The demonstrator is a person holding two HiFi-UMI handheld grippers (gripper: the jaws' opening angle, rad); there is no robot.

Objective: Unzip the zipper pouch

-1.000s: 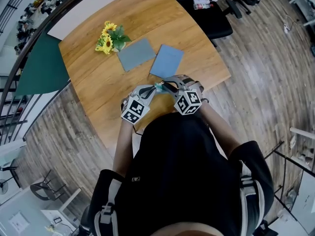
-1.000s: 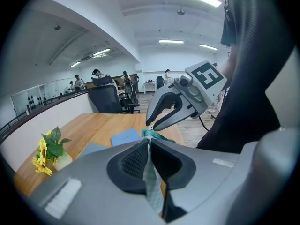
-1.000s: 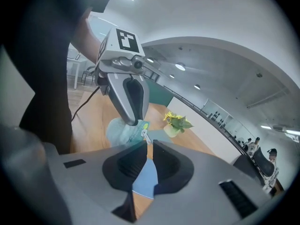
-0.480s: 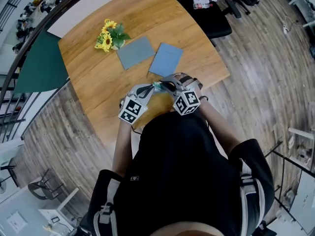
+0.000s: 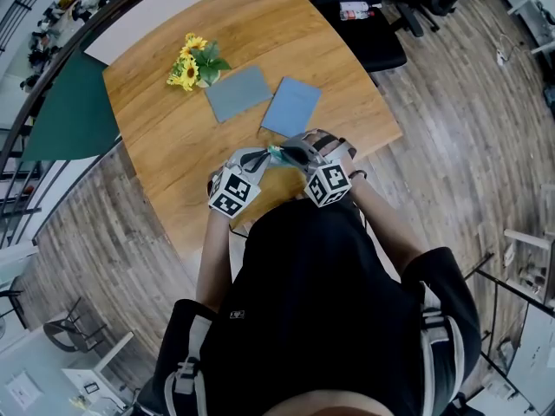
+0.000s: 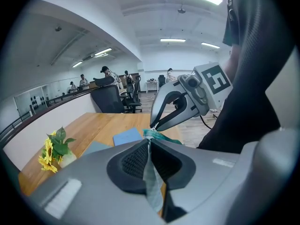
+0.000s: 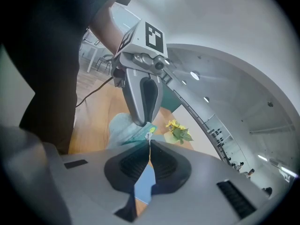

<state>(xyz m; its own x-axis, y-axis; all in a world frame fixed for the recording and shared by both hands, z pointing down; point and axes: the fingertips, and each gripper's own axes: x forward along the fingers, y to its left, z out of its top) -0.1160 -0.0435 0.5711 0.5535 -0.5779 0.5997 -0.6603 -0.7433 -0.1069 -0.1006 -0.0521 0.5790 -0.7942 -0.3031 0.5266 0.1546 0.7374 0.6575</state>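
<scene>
Left gripper [image 6: 149, 143] jaws clamped on pouch [image 7: 124, 125] edge. Right gripper [image 7: 149, 143] jaws pinched shut on the pull [image 7: 149, 136]. Pouch hangs between both, above table [image 5: 173, 128].

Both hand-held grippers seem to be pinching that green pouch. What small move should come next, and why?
Probably draw the right hand-held gripper steadily away from the left hand-held gripper. Its jaws look shut on the zipper pull, and the left one is clamped on the pouch fabric, bracing it.
</scene>
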